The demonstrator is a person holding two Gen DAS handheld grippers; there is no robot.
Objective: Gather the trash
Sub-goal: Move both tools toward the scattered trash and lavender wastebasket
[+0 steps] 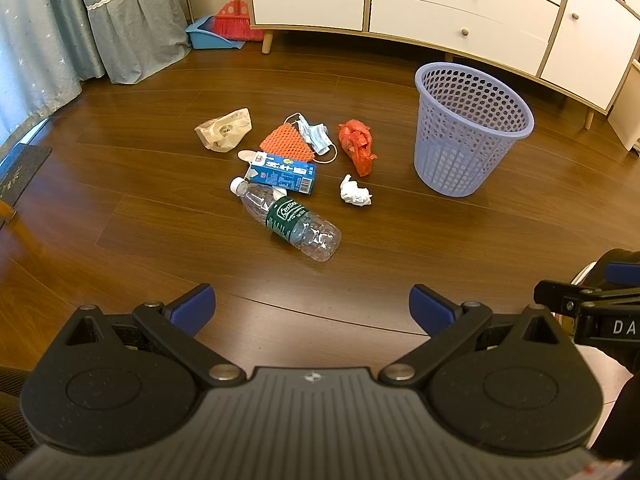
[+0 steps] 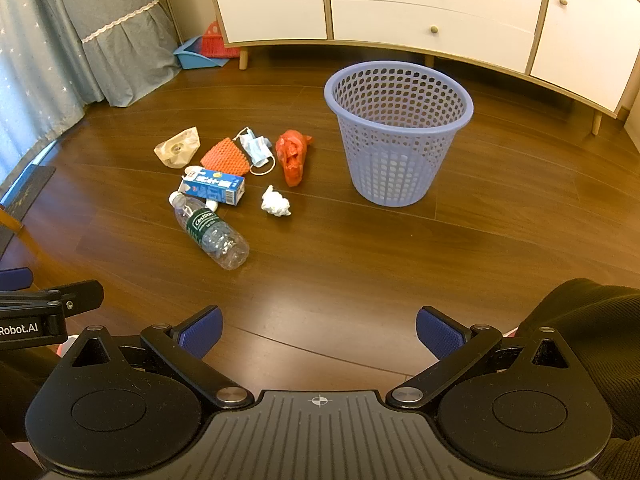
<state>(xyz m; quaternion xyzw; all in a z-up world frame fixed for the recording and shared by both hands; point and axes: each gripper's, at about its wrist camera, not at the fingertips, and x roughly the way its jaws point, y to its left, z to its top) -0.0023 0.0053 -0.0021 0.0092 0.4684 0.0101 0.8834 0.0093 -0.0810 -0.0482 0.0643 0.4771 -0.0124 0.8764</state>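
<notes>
Left wrist view: clear plastic bottle [image 1: 289, 218], green "Cestbon" label, lies mid-floor beside a blue carton [image 1: 281, 172] and crumpled white tissue [image 1: 355, 191]; lavender perforated bin [image 1: 468, 128] stands near. Left gripper [image 1: 312, 308] and right gripper [image 2: 319, 330] gape wide, empty.

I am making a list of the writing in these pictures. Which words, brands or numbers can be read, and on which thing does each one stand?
"Cestbon": green label of the plastic water bottle.
"Robot.AI": side of the left gripper, at the right wrist view's edge.
"DA": side of the right gripper, cut off by the left wrist view's edge.
Blue milk carton: large characters, small print and a barcode, all too blurred to read.
Beige wrapper: printing unreadable.
</notes>
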